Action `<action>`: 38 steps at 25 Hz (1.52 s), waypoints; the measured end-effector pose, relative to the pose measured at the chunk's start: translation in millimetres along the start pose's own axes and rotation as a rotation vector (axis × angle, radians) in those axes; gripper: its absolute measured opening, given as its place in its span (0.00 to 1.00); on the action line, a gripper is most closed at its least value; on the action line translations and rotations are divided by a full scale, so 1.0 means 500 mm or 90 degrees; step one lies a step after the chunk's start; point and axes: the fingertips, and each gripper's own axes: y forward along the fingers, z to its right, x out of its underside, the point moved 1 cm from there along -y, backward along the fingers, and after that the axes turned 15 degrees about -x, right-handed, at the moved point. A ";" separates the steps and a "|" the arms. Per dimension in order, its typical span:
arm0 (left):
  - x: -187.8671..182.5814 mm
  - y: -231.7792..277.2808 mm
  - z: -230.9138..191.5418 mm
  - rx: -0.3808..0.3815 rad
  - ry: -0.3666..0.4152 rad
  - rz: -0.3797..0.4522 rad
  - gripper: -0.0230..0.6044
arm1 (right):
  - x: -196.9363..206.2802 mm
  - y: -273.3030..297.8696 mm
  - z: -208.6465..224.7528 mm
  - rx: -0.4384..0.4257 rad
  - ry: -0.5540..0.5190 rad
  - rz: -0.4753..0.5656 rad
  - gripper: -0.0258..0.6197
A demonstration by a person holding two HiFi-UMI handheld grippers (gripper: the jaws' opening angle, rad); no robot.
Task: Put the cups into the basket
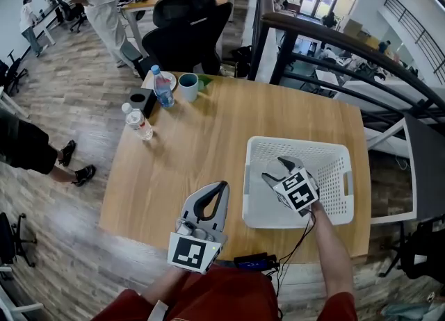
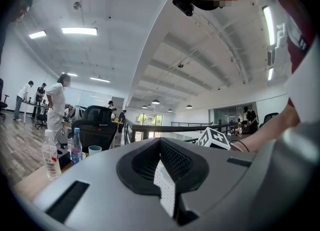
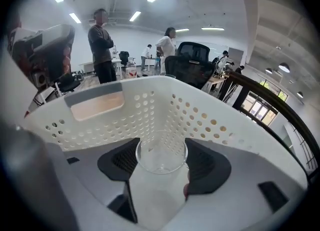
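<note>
A white perforated basket (image 1: 334, 156) stands on the right side of the wooden table. My right gripper (image 1: 278, 168) is down inside it, shut on a clear glass cup (image 3: 161, 156) that stands upright between the jaws, facing the basket wall (image 3: 150, 107). A teal cup (image 1: 188, 87) stands at the table's far edge, also seen as a small teal cup (image 2: 94, 149) in the left gripper view. My left gripper (image 1: 220, 187) hangs over the table's near edge, left of the basket; its jaws are together with nothing between them (image 2: 162, 175).
Two water bottles (image 1: 162, 87) (image 1: 139, 122) and a black box (image 1: 141, 99) stand at the table's far left, by the teal cup. A black office chair (image 1: 188, 31) is behind the table. People stand on the floor at left. A railing (image 1: 348, 42) runs along the right.
</note>
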 end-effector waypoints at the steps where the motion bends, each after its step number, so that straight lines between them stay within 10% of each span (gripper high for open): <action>1: 0.000 0.000 0.000 0.000 -0.001 -0.001 0.05 | 0.004 0.007 0.002 -0.003 -0.002 -0.009 0.48; 38: 0.007 0.016 -0.004 0.010 -0.001 -0.004 0.05 | 0.037 0.054 0.005 -0.031 0.081 -0.010 0.49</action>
